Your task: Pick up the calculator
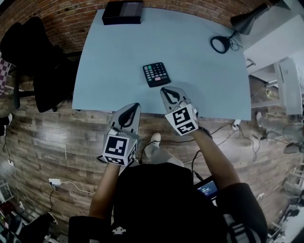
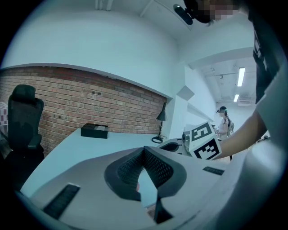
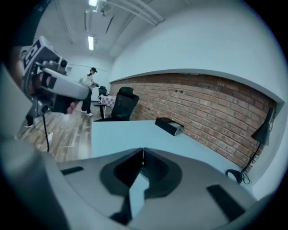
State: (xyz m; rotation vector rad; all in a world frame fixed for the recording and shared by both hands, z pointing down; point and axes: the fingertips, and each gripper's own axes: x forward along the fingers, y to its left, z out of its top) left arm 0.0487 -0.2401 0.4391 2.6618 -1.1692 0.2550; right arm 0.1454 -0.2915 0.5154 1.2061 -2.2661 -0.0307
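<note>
Grey shell and black ribbed rubber fill both gripper views. On the right gripper (image 1: 164, 89) the fingers are pressed tip to tip with nothing between them, only a sliver of pale surface showing through the notch lower down. The left gripper (image 1: 136, 105) looks the same, closed and empty.

Just ahead of the right fingertips, a shade to their left, the calculator (image 1: 156, 74) lies flat with its keys up on the light blue tabletop (image 1: 194, 66). I see a small gap between tips and casing, no contact. I read the right gripper as the picking one, since it sits closest and points at the near edge of the calculator. The left fingers hang back by the tabletop's near edge, beside and behind the right ones, probably to stay out of the way.

With the fingers shut I cannot take anything (they will have to spread first). The calculator is thin and flat, so I would expect to straddle its two side edges rather than come straight down on the keys.

Far beyond both sets of fingertips a black box (image 1: 123, 12) rests at the tabletop's far edge. Well off to the right of the right fingers stands a desk lamp (image 1: 243, 23), and off to the left of the left fingers, past the tabletop's edge, a black office chair (image 1: 35, 52).
</note>
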